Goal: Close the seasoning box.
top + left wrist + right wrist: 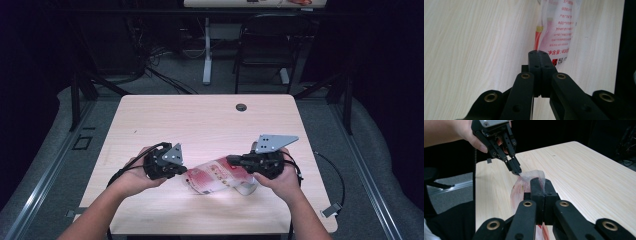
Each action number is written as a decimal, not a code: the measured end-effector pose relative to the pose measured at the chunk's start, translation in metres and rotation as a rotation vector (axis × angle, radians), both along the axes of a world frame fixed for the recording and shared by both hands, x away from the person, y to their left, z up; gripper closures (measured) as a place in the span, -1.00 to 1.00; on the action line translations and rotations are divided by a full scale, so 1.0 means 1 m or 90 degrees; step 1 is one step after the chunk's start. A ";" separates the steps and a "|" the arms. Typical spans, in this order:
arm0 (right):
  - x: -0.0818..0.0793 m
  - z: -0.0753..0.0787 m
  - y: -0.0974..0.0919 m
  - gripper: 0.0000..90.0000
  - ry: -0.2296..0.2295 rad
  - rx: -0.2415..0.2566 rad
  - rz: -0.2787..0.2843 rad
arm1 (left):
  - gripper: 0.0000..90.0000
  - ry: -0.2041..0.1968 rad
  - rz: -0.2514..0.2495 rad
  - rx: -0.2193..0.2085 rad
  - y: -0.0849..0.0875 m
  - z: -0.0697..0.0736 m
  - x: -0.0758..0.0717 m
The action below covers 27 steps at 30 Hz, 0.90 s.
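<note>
I see the plastic bag [217, 177] over the near half of the desk [200, 120], between the two grippers. The left gripper [184, 170] sits at the bag's left end, the right gripper [231, 160] at its right end. A grommet hole [241, 107] lies toward the desk's far edge. Behind the desk, a chair [265, 45] stands on the floor [165, 80].

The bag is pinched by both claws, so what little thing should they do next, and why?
Probably ease the two claws apart to pull the bag's mouth open. The left claw and the right claw are each shut on the clear top edge of the red and white plastic bag, close together, with the bag low over the table.
</note>
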State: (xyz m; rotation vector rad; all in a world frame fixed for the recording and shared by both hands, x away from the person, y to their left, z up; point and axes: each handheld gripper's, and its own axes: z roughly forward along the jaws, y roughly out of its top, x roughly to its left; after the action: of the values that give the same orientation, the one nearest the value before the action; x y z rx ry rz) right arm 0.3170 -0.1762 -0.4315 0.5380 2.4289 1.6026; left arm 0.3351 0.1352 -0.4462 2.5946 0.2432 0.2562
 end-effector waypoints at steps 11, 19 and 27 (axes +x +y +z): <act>-0.002 0.007 0.031 1.00 -0.027 -0.064 0.021 | 1.00 0.009 0.037 -0.038 0.018 -0.024 -0.002; 0.000 0.015 0.056 1.00 -0.043 -0.090 0.037 | 1.00 0.007 0.063 -0.071 0.034 -0.037 -0.006; 0.003 0.015 0.075 0.95 -0.035 -0.086 0.060 | 1.00 0.005 0.076 -0.096 0.045 -0.050 -0.011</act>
State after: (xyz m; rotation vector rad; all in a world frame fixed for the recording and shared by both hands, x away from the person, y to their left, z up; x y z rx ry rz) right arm 0.3199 -0.1016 -0.4169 0.3585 2.5325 1.4520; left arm 0.3243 0.1802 -0.4961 2.4351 0.4062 0.2601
